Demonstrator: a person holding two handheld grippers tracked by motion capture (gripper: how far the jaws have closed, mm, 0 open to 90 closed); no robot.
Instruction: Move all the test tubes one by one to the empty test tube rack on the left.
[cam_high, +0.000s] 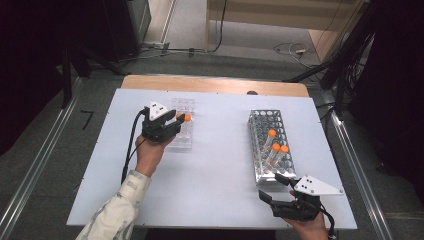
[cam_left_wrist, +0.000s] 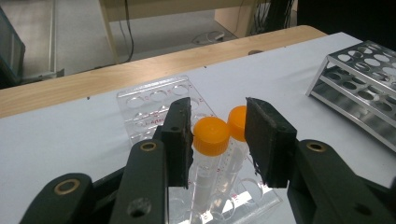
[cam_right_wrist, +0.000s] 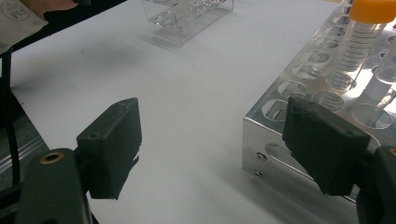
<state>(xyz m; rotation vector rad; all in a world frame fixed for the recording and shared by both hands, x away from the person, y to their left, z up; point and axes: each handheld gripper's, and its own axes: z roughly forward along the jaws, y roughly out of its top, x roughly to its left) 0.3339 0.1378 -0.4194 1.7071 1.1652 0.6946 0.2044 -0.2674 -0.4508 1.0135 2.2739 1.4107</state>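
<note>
So the left gripper (cam_left_wrist: 218, 140) is over the clear plastic rack (cam_high: 183, 127) at about 10 o'clock on the white table (cam_high: 210, 170), with two orange-capped tubes (cam_left_wrist: 211, 154) standing in the rack. Both tubes stand upright, long axis vertical, caps up, bottoms down in the rack's holes. They're clear plastic with fat bright orange screw caps and faint printed graduation marks down the side. In the left gripper view the near tube sits between the jaws, its cap close against the left pad with a visible gap to the right pad, while the second tube (cam_left_wrist: 237, 122) is just behind at roughly 1 o'clock from it. So the jaws are let go, not squeezing the tube. The right gripper (cam_right_wrist: 212, 140) hangs at about 5 o'clock on the table, jaws spread wide with nothing between them, just beside the near corner of the metal rack (cam_high: 272, 145), which holds three more orange-capped tubes (cam_high: 276, 150) upright.
</note>
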